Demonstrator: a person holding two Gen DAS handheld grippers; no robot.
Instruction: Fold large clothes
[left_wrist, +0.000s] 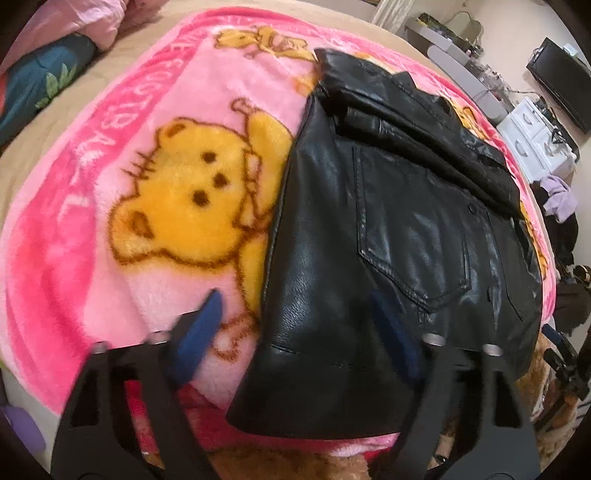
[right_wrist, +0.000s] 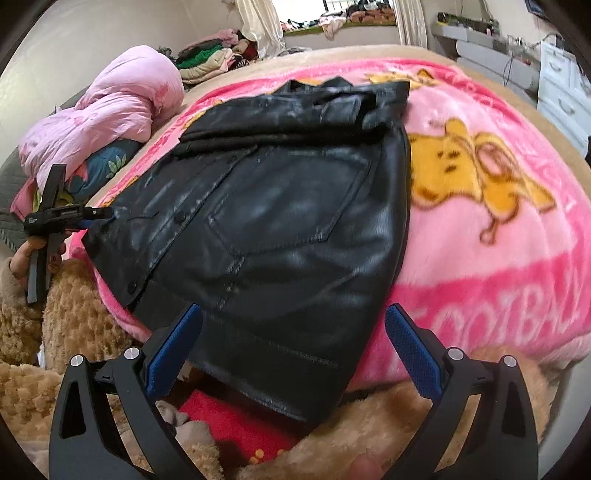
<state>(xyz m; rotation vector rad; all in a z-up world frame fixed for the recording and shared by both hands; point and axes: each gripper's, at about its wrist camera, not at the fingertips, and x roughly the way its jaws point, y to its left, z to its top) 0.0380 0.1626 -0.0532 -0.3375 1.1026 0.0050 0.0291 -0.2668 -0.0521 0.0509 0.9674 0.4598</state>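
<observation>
Both grippers hang over the near edge of the bed with their jaws spread wide and nothing between them; the left gripper (left_wrist: 299, 332) has blue pads (left_wrist: 201, 326), and one finger stands over the pink blanket (left_wrist: 92, 206) while the other stands over the black leather jacket (left_wrist: 388, 229); the right gripper (right_wrist: 293, 350) has its two blue pads (right_wrist: 173, 349) on either side of the jacket's near hem, above it and not touching it as far as I can see.

In the right wrist view the left gripper (right_wrist: 99, 213) also appears from the side, at the far left, held by a hand (right_wrist: 26, 258); its tips are close to the jacket's left edge, but whether they touch the leather I cannot tell.

The black leather jacket (right_wrist: 280, 221) lies on the pink blanket (right_wrist: 480, 258), partly folded; a sleeve is laid across its upper part, and a sewn patch pocket (left_wrist: 410, 221) faces up in the middle; its near hem hangs a little over the bed edge.

The blanket carries yellow bear drawings (left_wrist: 192, 199); a pink quilt (right_wrist: 110, 122) is bundled at the far left of the bed; brown plush fabric (right_wrist: 70, 314) lies below the bed edge; white drawers (right_wrist: 561, 81) stand by the wall on the right.
</observation>
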